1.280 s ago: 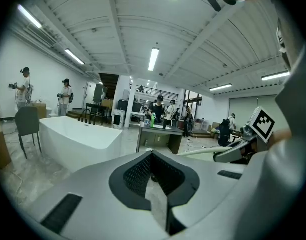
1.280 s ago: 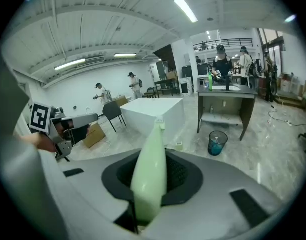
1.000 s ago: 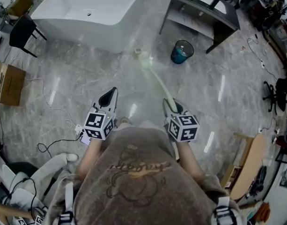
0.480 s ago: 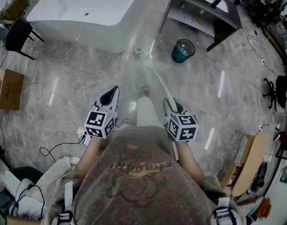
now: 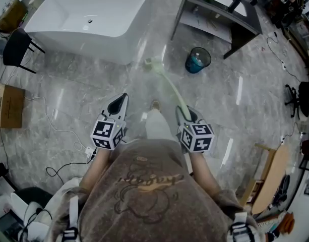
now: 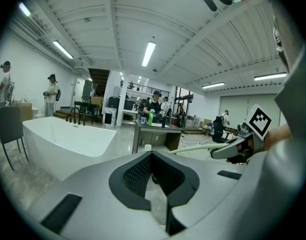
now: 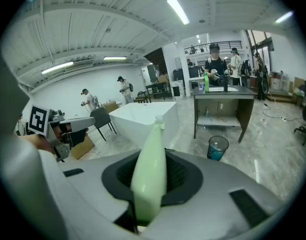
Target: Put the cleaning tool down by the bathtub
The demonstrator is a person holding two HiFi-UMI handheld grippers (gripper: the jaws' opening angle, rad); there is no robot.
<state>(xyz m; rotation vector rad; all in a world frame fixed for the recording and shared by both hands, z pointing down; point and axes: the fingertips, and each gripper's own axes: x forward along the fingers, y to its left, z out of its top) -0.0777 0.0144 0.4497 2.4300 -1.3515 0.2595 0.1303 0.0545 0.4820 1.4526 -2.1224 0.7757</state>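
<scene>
A white bathtub [image 5: 88, 19] stands on the grey floor ahead and to the left; it also shows as the bathtub [image 6: 68, 139] and the bathtub [image 7: 143, 116] in the two gripper views. My right gripper [image 5: 182, 111] is shut on the cleaning tool's [image 5: 169, 87] pale green handle. The handle runs forward, and its head hangs just short of the tub's near corner. In the right gripper view the tool [image 7: 150, 174] fills the gap of the right gripper [image 7: 153, 154]. My left gripper [image 5: 121, 99] is held level beside it, shut and empty; its tips meet in the left gripper view [image 6: 152, 153].
A dark table [image 5: 220, 9] with bottles stands ahead on the right, a blue bin [image 5: 197, 58] beside it. A black chair [image 5: 15, 47] and a cardboard box [image 5: 5, 102] sit left. Cables [image 5: 68, 135] trail on the floor. The holder's foot [image 5: 155, 106] is forward. Several people [image 7: 215, 59] stand behind.
The bathtub and bin have slid slightly nearer as the person steps forward; a leg and foot now show between the grippers. Both grippers keep their pose and grip.
</scene>
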